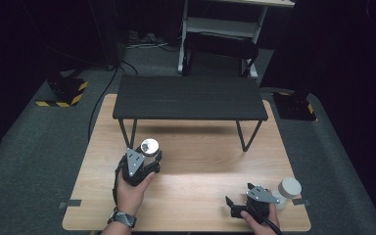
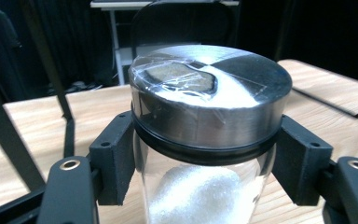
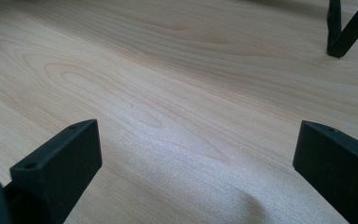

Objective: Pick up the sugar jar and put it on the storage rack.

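Your left tongs [image 2: 200, 186] are clamped on the glass jar [image 2: 205, 186] just under its metal lid [image 2: 209, 98]. The jar stands upright, long axis vertical and lid up, near the front left leg of the small black bench [image 1: 190, 98]; whether it rests on the table [image 1: 200, 161] is hard to tell. Your right tongs [image 3: 200, 172] are spread apart, empty, low over the table, with a white-capped bottle [image 1: 288, 191] just beside them.

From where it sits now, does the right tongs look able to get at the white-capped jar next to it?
Probably yes: the right tongs are open and empty, and the white-capped jar stands just beside them on bare table, though they point away and would need turning.
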Demonstrator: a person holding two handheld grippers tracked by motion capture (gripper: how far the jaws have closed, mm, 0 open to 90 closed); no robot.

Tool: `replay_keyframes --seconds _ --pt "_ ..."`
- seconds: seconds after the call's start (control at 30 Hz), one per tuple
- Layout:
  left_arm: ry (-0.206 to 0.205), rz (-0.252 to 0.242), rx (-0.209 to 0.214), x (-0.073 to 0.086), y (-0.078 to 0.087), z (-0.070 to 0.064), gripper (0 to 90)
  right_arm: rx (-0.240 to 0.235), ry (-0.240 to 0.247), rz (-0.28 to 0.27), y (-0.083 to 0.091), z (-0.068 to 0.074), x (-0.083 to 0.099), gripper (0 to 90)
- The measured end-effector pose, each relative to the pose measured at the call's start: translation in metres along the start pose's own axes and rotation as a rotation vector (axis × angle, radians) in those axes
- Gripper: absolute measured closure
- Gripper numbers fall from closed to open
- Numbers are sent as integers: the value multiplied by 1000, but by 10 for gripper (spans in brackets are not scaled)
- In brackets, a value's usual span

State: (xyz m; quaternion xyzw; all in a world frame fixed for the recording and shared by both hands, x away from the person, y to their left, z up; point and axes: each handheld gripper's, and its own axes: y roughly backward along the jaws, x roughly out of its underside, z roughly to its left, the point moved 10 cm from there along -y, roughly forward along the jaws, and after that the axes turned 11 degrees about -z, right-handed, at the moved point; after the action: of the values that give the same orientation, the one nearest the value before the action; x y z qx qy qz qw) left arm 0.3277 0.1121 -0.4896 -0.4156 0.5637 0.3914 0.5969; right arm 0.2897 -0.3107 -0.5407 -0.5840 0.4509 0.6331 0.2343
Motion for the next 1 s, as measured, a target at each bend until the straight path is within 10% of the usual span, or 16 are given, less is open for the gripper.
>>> replay_keyframes --seconds 1.0 --pt "-22 -116 8 -90 -4 -15 317 -11 10 0 0 0 0 6"
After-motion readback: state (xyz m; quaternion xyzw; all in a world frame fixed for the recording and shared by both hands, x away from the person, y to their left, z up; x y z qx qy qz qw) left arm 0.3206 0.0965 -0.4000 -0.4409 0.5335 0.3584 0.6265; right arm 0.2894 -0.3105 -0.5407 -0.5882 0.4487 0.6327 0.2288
